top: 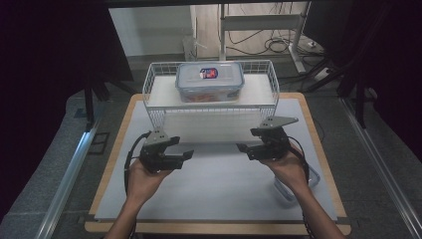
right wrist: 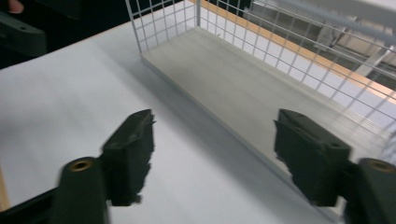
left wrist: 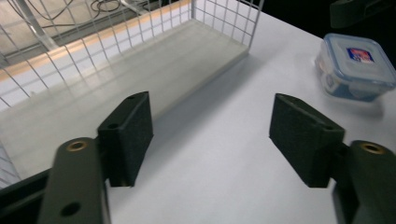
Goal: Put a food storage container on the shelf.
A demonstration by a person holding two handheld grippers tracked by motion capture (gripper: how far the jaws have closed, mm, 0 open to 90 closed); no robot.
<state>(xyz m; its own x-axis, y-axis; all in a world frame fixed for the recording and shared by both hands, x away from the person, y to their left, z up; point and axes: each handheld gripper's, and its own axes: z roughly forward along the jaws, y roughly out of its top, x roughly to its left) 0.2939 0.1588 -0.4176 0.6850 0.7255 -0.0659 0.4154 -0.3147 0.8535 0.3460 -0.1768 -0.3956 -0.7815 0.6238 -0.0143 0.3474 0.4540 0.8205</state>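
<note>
Grippers: two, one in each of my hands; left gripper [top: 185, 155] at lower left of centre in the high view, right gripper [top: 243, 147] at lower right of centre.
Left fingers: two black pads [left wrist: 128, 135], standing apart with bare white mat between them (nothing gripped).
Right fingers: two black pads [right wrist: 130, 154], also apart, with mat and the shelf's edge showing between them; the picture is a little blurred.
Shelves: one white wire shelf [top: 159, 84] in the upper middle of the high view, with a top deck and a lower deck; it stands at the far part of the table.
Boxes: two. One big box [top: 209, 79] with a clear blue-rimmed lid lies on the top deck, centre of the shelf, well apart from both grippers. One small box [left wrist: 355, 65] sits at the upper right of the left gripper view, on the mat; in the high view it lies just beside my right forearm, lower right.
Mat: one white mat [top: 219, 189] on one wooden table [top: 107, 169].
</note>
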